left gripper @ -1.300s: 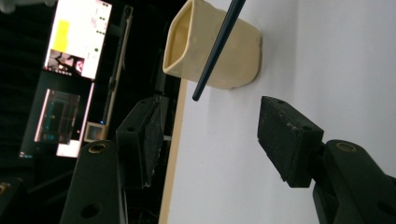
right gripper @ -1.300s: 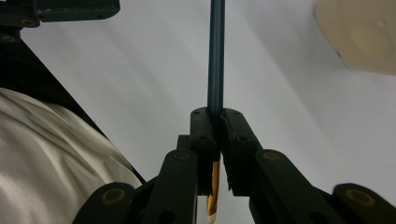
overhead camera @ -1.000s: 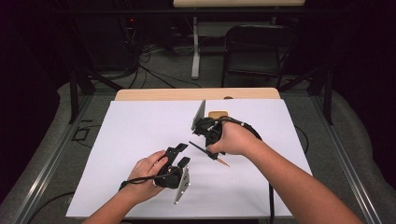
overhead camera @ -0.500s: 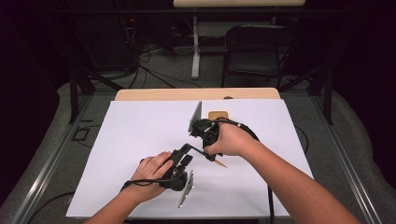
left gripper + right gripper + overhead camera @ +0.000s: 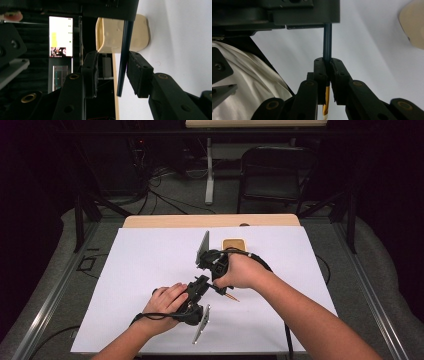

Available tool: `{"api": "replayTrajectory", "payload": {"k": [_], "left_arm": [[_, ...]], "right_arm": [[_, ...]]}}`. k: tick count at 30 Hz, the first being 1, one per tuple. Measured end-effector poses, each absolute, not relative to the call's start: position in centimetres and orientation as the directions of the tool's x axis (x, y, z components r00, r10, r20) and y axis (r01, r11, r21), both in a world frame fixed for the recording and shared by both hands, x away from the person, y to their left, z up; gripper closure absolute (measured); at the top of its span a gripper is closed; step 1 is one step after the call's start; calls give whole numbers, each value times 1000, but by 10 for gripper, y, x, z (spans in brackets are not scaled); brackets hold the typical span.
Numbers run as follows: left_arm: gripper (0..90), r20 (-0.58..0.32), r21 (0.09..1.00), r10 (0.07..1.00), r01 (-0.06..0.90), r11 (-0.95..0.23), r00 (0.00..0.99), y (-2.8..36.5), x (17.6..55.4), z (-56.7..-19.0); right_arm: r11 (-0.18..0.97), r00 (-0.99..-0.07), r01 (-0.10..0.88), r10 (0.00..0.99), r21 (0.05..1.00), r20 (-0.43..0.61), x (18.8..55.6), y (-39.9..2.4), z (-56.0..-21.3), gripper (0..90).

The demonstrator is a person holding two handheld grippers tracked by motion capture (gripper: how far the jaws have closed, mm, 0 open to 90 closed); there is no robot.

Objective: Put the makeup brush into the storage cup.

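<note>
**Pen gripped at one end, second gripper closing round the other**

Over the white sheet (image 5: pixel 150 265) covering the table, the right gripper (image 5: pixel 327 72) has its jaws pressed together on a dark pen (image 5: pixel 327 42), pinching it near its gold-coloured end (image 5: pixel 325 100). In the high view that gold tip (image 5: pixel 231 297) pokes out below the right hand (image 5: pixel 242 270), just above the sheet.

The pen's dark barrel (image 5: pixel 123 57) runs between the jaws of the left gripper (image 5: pixel 112 72), nearer the right-hand pad than the left. These jaws have just been closing; a gap shows on the left side, and whether the other pad already touches the barrel is hard to tell. The left hand (image 5: pixel 167 302) sits just beside the right one.

A small cream-coloured tub (image 5: pixel 233 244) stands on the sheet beyond both grippers, near the far edge.
</note>
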State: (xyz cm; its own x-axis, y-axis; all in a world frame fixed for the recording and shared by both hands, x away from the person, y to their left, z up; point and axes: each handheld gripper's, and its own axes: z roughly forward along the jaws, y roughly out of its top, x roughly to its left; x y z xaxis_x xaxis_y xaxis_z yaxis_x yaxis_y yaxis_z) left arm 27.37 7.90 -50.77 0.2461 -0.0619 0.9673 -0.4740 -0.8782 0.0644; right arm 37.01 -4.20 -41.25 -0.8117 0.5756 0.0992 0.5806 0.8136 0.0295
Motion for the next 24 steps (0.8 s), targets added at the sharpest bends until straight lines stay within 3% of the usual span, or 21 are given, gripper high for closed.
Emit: {"api": "replayTrajectory", "payload": {"k": [12,24], "left_arm": [[725,969,22,-102,-489,-872,226,76,272,-511],[746,969,5,-123,-509,-861,217,74,270,-511]], "right_arm": [[820,-818,572,567,31,98,370,-37,-412,833],[829,-827,558,553,39,98,368,-35,-411,834]]}}
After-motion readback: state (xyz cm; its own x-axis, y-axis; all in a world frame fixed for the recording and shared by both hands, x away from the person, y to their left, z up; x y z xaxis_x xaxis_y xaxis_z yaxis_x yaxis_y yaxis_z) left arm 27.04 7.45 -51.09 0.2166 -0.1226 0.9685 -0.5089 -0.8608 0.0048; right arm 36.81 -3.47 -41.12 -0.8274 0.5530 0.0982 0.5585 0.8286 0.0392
